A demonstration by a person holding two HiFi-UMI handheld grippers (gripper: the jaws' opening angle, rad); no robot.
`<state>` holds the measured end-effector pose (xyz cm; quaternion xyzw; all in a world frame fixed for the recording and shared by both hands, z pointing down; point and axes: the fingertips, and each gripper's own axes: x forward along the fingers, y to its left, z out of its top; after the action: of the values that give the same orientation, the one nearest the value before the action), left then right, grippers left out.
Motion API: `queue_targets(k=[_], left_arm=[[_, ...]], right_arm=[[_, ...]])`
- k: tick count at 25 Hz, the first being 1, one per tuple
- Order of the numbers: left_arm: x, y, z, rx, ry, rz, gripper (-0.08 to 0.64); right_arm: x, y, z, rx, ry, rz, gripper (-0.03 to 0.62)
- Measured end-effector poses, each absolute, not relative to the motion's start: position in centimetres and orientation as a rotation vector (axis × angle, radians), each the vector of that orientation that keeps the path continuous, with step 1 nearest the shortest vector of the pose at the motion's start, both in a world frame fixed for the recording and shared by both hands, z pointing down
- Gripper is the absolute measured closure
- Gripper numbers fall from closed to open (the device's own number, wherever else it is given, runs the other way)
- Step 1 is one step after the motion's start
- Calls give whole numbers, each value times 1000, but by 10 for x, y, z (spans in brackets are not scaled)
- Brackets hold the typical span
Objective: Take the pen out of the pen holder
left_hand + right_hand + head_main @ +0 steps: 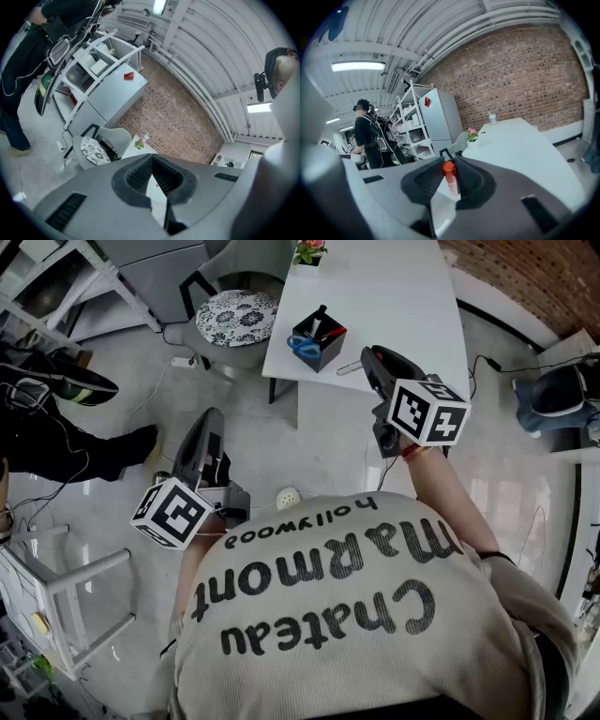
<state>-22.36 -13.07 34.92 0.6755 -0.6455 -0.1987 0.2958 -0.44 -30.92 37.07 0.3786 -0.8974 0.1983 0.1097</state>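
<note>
Only the right gripper view shows the red-capped pen pinched between the jaws of the right hand-held gripper. The head view shows just a pale end, outside and near the black pen holder, which stands on the white counter with blue scissors in it. The left hand-held gripper has its jaws together on nothing, over the pale floor. A brick wall stands behind the counter.
</note>
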Motion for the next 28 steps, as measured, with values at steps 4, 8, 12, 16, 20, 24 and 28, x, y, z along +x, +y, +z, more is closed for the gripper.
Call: queue_targets(k=[4, 8, 12, 16, 20, 24, 28], left_arm=[[-203, -124, 347, 1789, -1730, -519, 558], [-178, -118, 344, 1793, -1733, -518, 558], [-156, -106, 344, 1787, -1738, -518, 558], [-137, -93, 346, 1772, -1753, -509, 558], [-119, -82, 351, 1765, -1781, -490, 558], [-99, -71, 355, 1775, -1844, -397, 558], [-80, -56, 354, 1801, -1903, -317, 558]], right_arm=[[9, -300, 372, 1074, -2649, 587, 520], [25, -290, 374, 1034, -2654, 597, 520], [44, -278, 376, 1006, -2653, 609, 520], [57, -261, 379, 960, -2658, 599, 518], [65, -241, 383, 886, -2670, 582, 518], [78, -224, 385, 849, -2677, 573, 518], [90, -206, 385, 831, -2689, 564, 518]])
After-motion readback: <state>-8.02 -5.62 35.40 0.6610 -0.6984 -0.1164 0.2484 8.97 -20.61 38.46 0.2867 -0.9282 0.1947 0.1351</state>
